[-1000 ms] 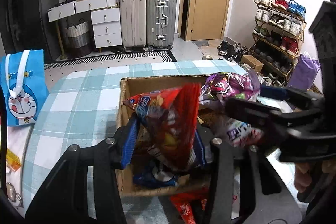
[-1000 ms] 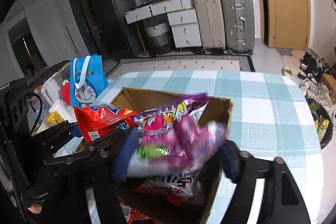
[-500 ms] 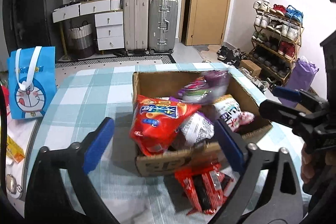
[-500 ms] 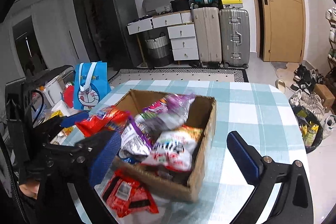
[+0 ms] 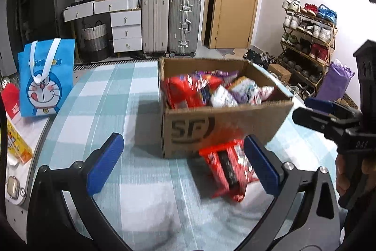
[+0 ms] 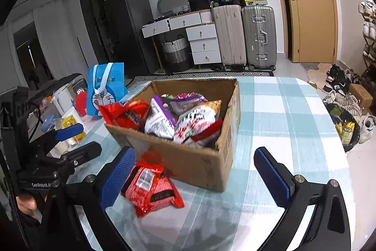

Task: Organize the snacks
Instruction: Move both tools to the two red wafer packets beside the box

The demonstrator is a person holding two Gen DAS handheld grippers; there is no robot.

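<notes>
A cardboard box (image 5: 225, 131) (image 6: 195, 161) stands on the checked tablecloth and holds several snack bags, among them a red one (image 5: 185, 91) (image 6: 124, 113) and a purple one (image 6: 185, 98). A red snack packet (image 5: 229, 168) (image 6: 150, 189) lies on the cloth in front of the box. My left gripper (image 5: 182, 162) is open and empty, in front of the box and apart from it. My right gripper (image 6: 195, 178) is open and empty too, near the box's front corner. Each gripper shows at the edge of the other's view.
A blue Doraemon bag (image 5: 44, 79) (image 6: 104, 88) stands at the table's left edge, with a yellow carton (image 5: 16, 145) and small items beside it. Suitcases (image 5: 171, 25), drawers, a door and a shoe rack (image 5: 307, 39) lie beyond the table.
Both grippers opened and let the red and purple bags drop into the box. Both then pulled back from the box towards the near edge of the table.
</notes>
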